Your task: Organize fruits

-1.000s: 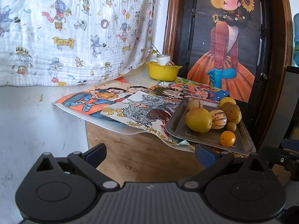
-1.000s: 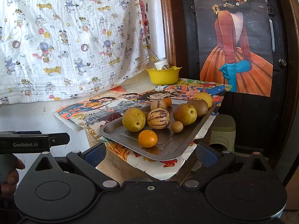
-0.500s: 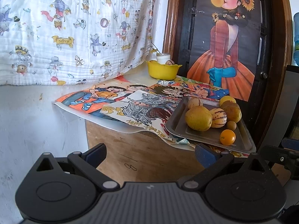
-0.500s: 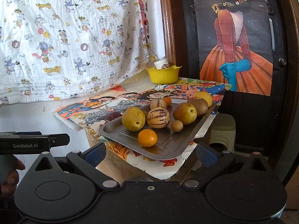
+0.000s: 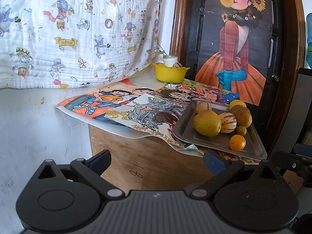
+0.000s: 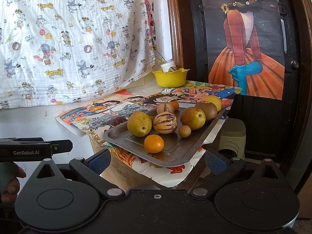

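Right wrist view: your right hand-held gripper [image 6: 157, 160] is spread wide, empty, short of the tray [image 6: 175, 152] on the worktop [image 5: 148, 161]. An orange [image 6: 154, 143] lies nearest, pears and striped melons behind. Your left hand-held gripper [image 5: 157, 159] likewise gapes empty, tray ahead to its right, yellow bowl [image 5: 169, 74] far beyond.

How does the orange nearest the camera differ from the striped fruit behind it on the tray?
The orange is plain bright orange; the striped fruit is cream with purple streaks. The orange is smaller. The orange lies alone near the front of the tray; the striped fruit sits among other fruit. Both are roundish and lie on the tray.
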